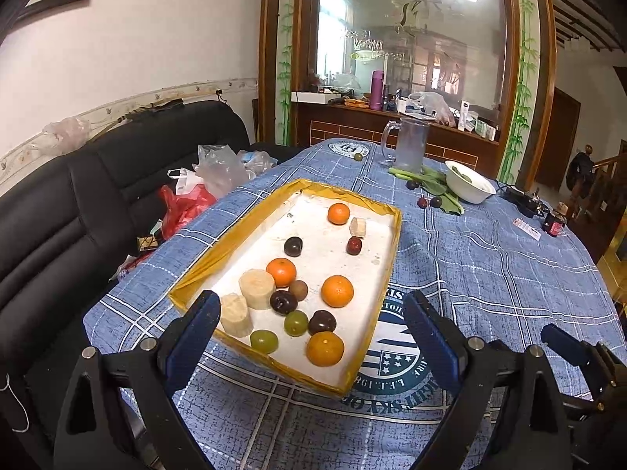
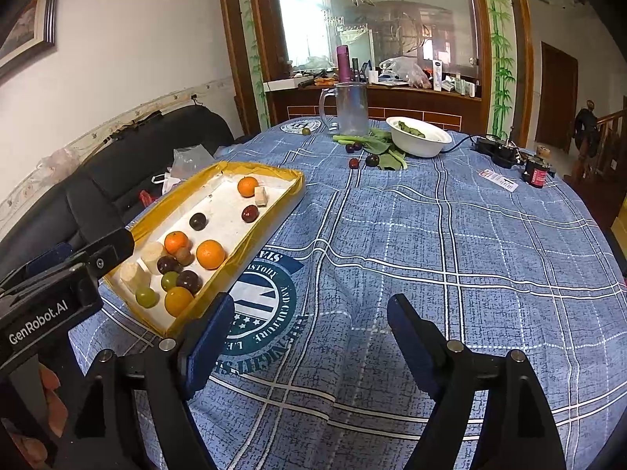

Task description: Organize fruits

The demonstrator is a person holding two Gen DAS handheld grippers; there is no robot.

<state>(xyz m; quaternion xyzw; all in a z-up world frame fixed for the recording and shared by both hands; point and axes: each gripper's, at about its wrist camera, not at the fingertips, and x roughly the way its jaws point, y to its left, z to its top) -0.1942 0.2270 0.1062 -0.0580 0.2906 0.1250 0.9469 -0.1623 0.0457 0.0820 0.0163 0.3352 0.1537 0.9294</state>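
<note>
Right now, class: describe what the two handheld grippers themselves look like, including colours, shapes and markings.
Both the left gripper and right gripper have black angular frames, silver pivot bolts and dark blue fingers. The left gripper's body carries white "GenRobot.AI" lettering.

**Black frames, blue pads**

We see two matching grippers. The left gripper (image 1: 309,315) has black angular arms, silver round pins at the joints and dark blue fingers (image 1: 427,329) — broad, flat pads. The right gripper (image 2: 309,319) is built the same. In the right wrist view the left unit's black housing bears white lettering — "GenRobot.AI" (image 2: 38,322) — and a small screw.
</note>
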